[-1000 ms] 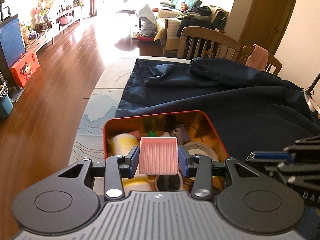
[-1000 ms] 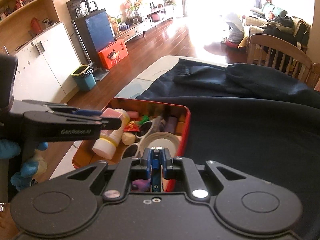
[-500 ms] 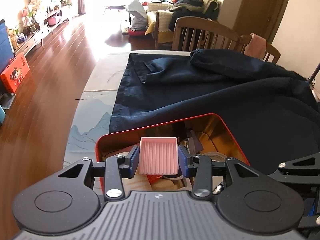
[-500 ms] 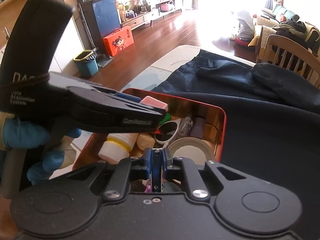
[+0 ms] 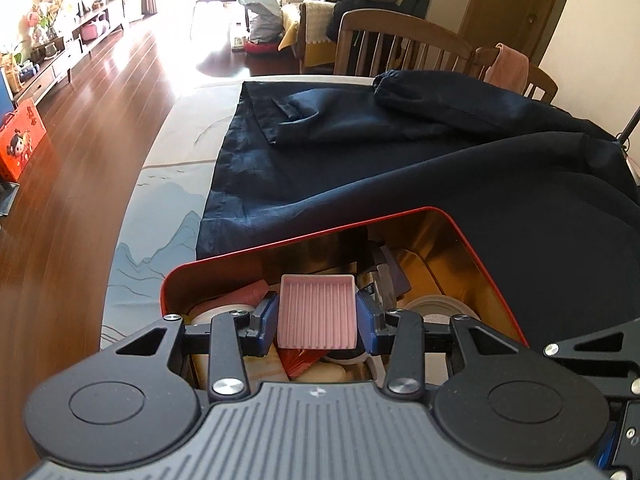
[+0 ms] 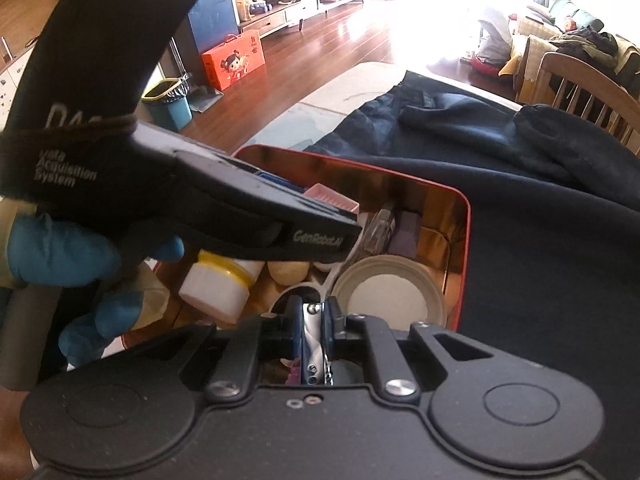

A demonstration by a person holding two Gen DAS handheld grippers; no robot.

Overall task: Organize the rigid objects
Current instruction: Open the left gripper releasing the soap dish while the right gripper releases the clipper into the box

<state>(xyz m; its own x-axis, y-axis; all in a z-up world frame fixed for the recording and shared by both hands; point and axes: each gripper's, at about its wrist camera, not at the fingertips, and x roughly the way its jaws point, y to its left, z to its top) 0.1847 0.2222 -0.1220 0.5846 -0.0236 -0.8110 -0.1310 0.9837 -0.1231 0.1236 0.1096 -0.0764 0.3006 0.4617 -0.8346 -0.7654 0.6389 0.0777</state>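
Both grippers have come lower and closer over the red tin (image 5: 460, 226) since the earlier frames; from the right wrist camera the left gripper (image 6: 320, 216) now fills much more of the view, and the tin sits nearer under my right gripper (image 6: 313, 326).

My left gripper (image 5: 317, 316) is clamped on a pink ribbed tray (image 5: 318, 311), one blue pad pressed on each side of it. I hold the tray above the open tin, over the left part of its contents. The right wrist camera shows the same pink ribbed tray (image 6: 334, 199) sticking out past the left gripper's fingers, level with the tin's far wall.

My right gripper is closed on a thin shiny metal piece (image 6: 314, 334); I cannot tell what the piece is. It hangs over the near edge of the tin.

Contents of the tin as seen from the right wrist: a white bottle with a yellow band (image 6: 218, 284) lying on its side at the left, a round grey lid (image 6: 390, 294) at the near right, a small purple block (image 6: 406, 230) and a clear small bottle (image 6: 380, 226) towards the far wall. Other pieces are hidden under the left gripper.

A blue-gloved hand (image 6: 60, 248) holds the left gripper's handle.

The tin rests on a dark blue cloth (image 5: 440, 160) spread over the table (image 5: 160, 208). Wooden chairs (image 5: 400, 46) stand at the far side.
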